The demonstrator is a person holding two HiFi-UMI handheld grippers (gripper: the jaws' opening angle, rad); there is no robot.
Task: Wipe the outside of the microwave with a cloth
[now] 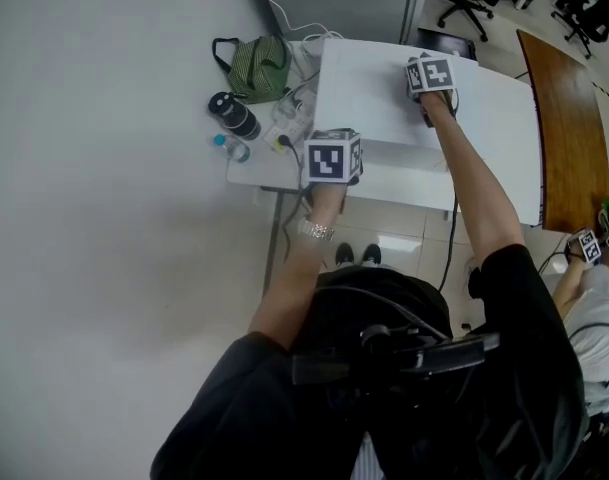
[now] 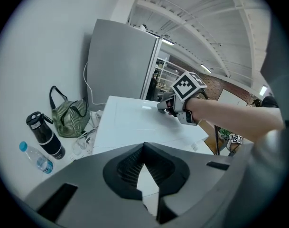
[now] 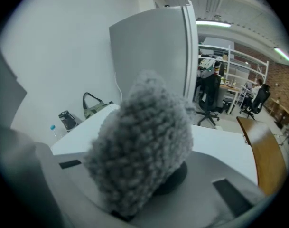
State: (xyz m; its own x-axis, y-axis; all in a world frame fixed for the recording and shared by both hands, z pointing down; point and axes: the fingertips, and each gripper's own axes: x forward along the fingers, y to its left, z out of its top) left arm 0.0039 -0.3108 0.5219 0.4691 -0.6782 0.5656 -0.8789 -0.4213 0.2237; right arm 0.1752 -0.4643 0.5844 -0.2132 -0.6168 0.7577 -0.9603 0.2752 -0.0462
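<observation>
Grey fluffy cloth fills the view from my right tongs, which are clamped on it over the far right part of the white microwave top; I cannot tell whether it touches. My left tongs are closed with nothing between them, held at the microwave's near front edge. The microwave stands on a white surface. Beside its left side crowd a green striped bag, a black bottle, a small water bottle and cables, with a bare wall beyond. A grey cabinet stands behind. A brown table lies well apart on the right.
</observation>
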